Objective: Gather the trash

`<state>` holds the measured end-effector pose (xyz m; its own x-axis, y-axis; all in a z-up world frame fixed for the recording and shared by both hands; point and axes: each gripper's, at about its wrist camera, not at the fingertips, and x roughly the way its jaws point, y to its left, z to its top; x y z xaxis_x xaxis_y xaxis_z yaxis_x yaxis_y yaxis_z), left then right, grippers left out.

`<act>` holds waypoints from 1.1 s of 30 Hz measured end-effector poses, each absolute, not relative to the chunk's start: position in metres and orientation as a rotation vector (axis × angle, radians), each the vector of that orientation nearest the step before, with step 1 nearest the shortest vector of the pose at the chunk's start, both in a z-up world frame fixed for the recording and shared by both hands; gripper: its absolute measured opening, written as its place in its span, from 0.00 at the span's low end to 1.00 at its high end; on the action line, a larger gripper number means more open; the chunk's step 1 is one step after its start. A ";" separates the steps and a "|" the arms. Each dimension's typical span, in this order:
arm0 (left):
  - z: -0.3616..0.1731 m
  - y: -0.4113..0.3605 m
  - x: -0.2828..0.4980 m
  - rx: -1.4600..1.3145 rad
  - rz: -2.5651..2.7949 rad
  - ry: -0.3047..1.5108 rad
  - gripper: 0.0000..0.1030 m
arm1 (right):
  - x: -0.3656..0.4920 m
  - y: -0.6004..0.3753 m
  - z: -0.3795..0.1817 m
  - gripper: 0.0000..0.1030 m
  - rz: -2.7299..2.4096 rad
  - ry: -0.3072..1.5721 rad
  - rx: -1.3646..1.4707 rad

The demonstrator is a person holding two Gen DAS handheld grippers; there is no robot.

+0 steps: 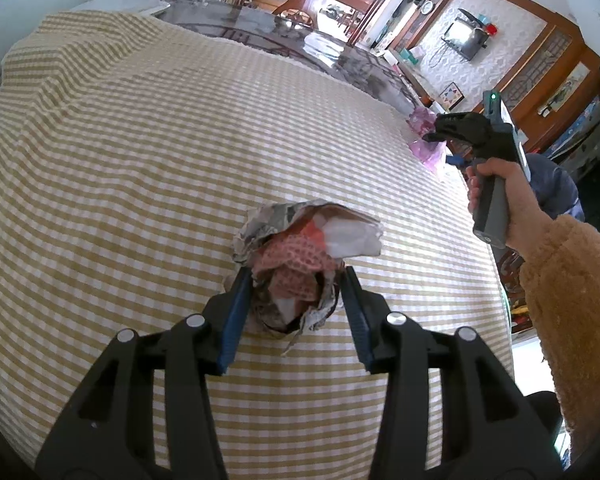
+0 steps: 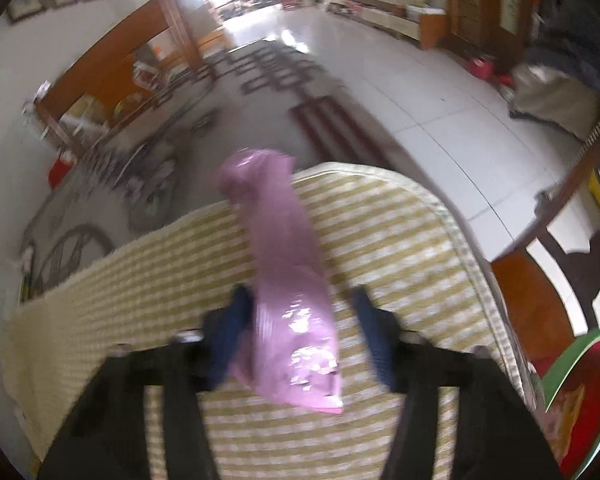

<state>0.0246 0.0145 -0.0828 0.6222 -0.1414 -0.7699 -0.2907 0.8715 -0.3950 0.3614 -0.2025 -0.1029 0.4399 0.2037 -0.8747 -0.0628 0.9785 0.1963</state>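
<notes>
Newspaper wad point(image 1: 300, 264) between left tongs point(image 1: 296, 280); pink bag point(image 2: 288, 280) between right tongs point(image 2: 300, 300).

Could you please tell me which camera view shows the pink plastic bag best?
The right wrist view: the pink plastic bag lies large between the open fingers, though blurred. The left wrist view shows it only small and far off.

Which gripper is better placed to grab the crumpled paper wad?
Left. The left gripper already straddles the crumpled paper wad, jaws open. The right gripper is over the pink plastic bag at the table edge.
</notes>
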 end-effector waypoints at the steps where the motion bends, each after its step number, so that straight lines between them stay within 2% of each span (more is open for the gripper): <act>1: -0.083 0.015 0.025 -0.523 0.091 0.907 0.42 | 0.358 -0.199 -0.101 0.31 0.171 1.100 0.119; 17: -0.082 0.012 0.024 -0.507 0.097 0.907 0.48 | 0.276 -0.197 -0.090 0.29 0.349 1.151 0.018; 28: -0.081 0.010 0.025 -0.500 0.096 0.913 0.55 | 0.188 -0.226 -0.075 0.29 0.471 1.177 0.118; 33: -0.079 0.010 0.022 -0.527 0.075 0.912 0.66 | 0.156 -0.234 -0.063 0.29 0.471 1.123 0.096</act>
